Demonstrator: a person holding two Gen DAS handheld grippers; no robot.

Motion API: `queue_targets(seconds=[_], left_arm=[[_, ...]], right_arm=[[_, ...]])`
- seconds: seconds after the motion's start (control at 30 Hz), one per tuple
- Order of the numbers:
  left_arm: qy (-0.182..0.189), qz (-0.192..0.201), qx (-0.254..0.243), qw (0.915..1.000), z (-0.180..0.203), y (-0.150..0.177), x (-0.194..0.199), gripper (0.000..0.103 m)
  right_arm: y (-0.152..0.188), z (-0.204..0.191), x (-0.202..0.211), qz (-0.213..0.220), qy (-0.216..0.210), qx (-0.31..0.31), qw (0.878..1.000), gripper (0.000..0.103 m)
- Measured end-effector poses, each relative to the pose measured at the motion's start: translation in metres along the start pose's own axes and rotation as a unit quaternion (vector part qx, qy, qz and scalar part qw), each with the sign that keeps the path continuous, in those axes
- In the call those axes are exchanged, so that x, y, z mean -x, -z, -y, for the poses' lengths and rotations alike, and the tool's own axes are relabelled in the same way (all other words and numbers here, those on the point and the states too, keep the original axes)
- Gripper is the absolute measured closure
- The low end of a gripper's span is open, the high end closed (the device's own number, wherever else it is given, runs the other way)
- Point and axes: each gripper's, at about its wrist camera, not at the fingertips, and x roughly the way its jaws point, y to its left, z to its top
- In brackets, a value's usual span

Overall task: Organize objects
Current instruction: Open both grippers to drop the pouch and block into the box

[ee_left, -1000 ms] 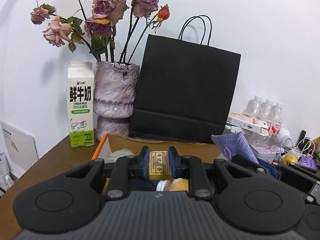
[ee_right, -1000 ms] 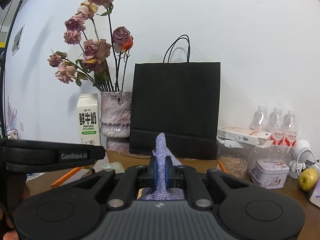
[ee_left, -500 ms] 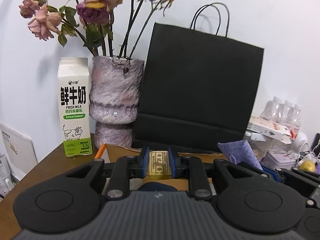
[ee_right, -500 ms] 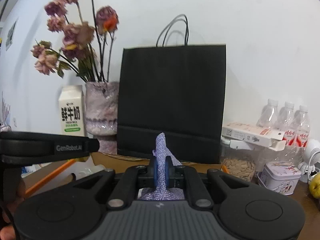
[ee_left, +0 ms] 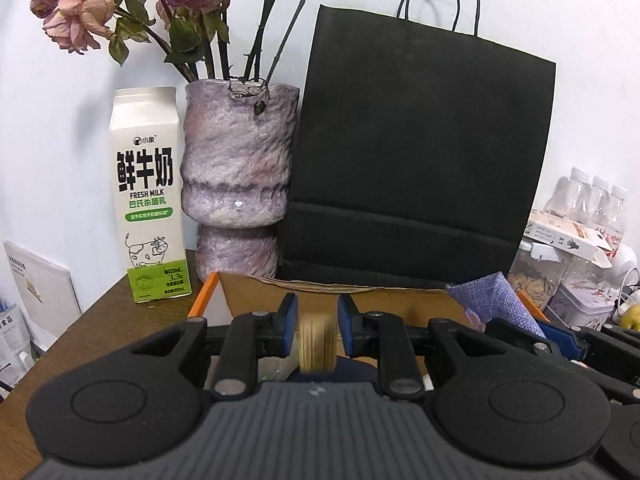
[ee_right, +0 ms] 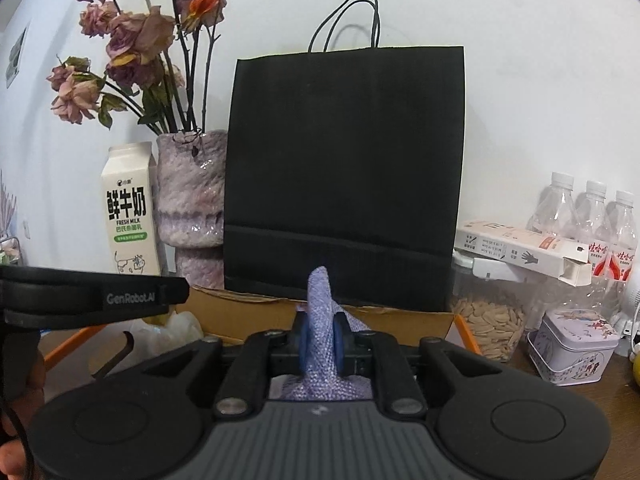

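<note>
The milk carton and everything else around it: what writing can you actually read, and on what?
"鲜牛奶" on the milk carton.
"FRESH MILK" on the same carton, beneath.
"3.3" near its base; the green fine print is too small.
"GenRobot.AI" on the left gripper's strap.
Flat box: print too small.
Bottles: red labels unreadable.
Yellow block: blurred.

bag (ee_right: 344, 168): matt paper | pouch (ee_right: 320, 320): woven cloth | vase (ee_left: 236, 184): rough, glossy
</note>
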Motion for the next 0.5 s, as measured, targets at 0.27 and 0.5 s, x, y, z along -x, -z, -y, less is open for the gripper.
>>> queue_targets(seconds=[0.27,0.5], left_arm=[[-0.024,0.024,0.007,0.9994,-0.006,-0.003,0.009,0.000],[-0.022,0.027,0.006,0.9994,-0.008,-0.006,0.015,0.000]], right_arm=[[0.002,0.010,0.000,-0.014,0.011,-0.025,1.000,0.012],[0.002,0.013,0.001,-0.026,0.013,-0.033,0.999,0.000]])
